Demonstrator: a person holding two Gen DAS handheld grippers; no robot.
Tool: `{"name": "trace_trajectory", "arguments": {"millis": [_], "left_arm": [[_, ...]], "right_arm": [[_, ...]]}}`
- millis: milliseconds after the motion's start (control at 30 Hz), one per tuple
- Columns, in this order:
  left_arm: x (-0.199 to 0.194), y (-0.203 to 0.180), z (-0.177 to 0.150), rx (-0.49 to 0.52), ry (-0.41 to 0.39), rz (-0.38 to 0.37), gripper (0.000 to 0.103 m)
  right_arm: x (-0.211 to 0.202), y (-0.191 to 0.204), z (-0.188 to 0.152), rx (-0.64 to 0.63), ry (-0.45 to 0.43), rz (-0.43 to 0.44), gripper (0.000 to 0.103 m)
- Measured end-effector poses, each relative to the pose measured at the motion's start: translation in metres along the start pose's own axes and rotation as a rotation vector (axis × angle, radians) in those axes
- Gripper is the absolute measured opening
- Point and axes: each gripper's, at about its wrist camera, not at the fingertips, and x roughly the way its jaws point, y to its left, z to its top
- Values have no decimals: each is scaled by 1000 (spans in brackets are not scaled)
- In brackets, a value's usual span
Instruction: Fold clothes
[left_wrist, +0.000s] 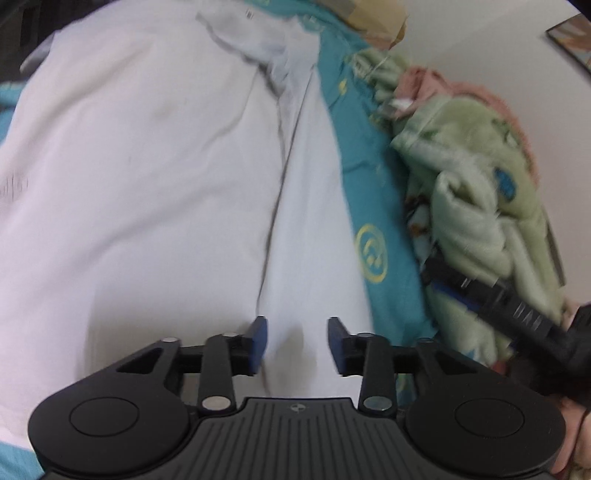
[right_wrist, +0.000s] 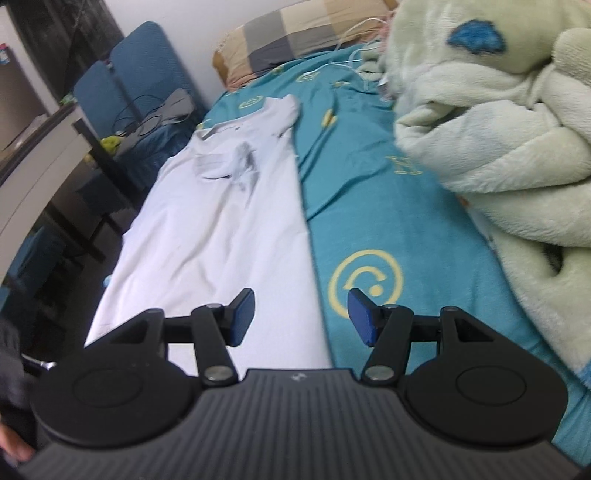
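A white T-shirt (left_wrist: 147, 166) lies spread lengthwise on the teal bedsheet (left_wrist: 365, 177), one side folded inward along a long crease. My left gripper (left_wrist: 297, 345) is open just above the shirt's near hem, holding nothing. In the right wrist view the same shirt (right_wrist: 214, 229) runs away toward the collar, one sleeve folded onto the chest. My right gripper (right_wrist: 301, 319) is open and empty over the shirt's near right edge, where it meets the teal sheet (right_wrist: 369, 184). The right gripper also shows in the left wrist view (left_wrist: 517, 306) as a blurred dark shape.
A heaped green fleece blanket (right_wrist: 498, 129) fills the bed's right side. A checked pillow (right_wrist: 303, 33) lies at the head. A blue chair (right_wrist: 147, 74) with cables and a dark desk (right_wrist: 55, 155) stand left of the bed.
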Motion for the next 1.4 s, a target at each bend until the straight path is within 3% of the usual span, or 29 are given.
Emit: {"name": "trace_trajectory", "arguments": {"millis": [133, 267, 567, 600, 667, 700, 733, 1167, 1367, 1400], "left_arm": [[6, -9, 55, 16, -110, 57, 60], [44, -12, 122, 23, -210, 153, 63], [161, 0, 217, -82, -284, 142, 59], [168, 0, 219, -67, -290, 154, 56], [179, -1, 223, -45, -298, 177, 33], [179, 1, 226, -44, -294, 188, 11], [178, 3, 228, -44, -291, 200, 8], [170, 28, 251, -5, -264, 325, 7], [130, 33, 234, 0, -287, 244, 25], [119, 37, 230, -4, -296, 229, 34]], "right_arm": [[3, 3, 3, 3, -20, -15, 59], [19, 0, 9, 27, -24, -20, 59], [60, 2, 23, -27, -22, 23, 59], [64, 1, 25, -22, -18, 28, 59], [71, -2, 27, -11, -6, 38, 59], [74, -3, 27, -6, 3, 42, 59], [77, -4, 27, -1, 12, 46, 59], [84, 23, 16, -123, 77, 126, 59], [82, 21, 17, -115, 56, 132, 59], [81, 20, 17, -114, 52, 133, 59]]}}
